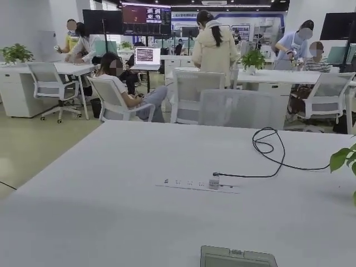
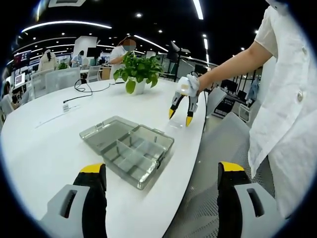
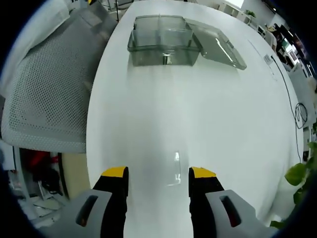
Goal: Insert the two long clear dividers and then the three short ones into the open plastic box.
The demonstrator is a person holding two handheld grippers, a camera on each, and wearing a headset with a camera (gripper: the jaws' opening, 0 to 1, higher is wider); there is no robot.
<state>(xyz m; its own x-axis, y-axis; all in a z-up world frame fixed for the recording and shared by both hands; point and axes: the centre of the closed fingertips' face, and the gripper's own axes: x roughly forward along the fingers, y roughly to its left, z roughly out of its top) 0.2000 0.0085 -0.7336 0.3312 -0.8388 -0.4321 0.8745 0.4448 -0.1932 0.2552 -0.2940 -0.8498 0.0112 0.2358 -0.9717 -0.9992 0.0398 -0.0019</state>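
The open clear plastic box (image 2: 128, 148) lies near the table edge with its lid (image 2: 101, 131) folded flat beside it, and clear partitions show inside. My left gripper (image 2: 161, 171) is open, short of the box, with nothing between its jaws. In the left gripper view my right gripper (image 2: 180, 117) hangs open beyond the box, tips down over the table. In the right gripper view the right gripper (image 3: 158, 173) is open just above a small clear divider (image 3: 177, 168) lying flat on the table. The box (image 3: 163, 44) and its lid (image 3: 218, 44) sit farther ahead. The lid's edge (image 1: 238, 257) shows at the bottom of the head view.
A power strip (image 1: 194, 183) with a black cable (image 1: 272, 150) lies mid-table. A potted plant (image 2: 136, 72) stands at the far side. A mesh chair (image 3: 44, 89) sits close to the table edge. People sit and stand at desks behind.
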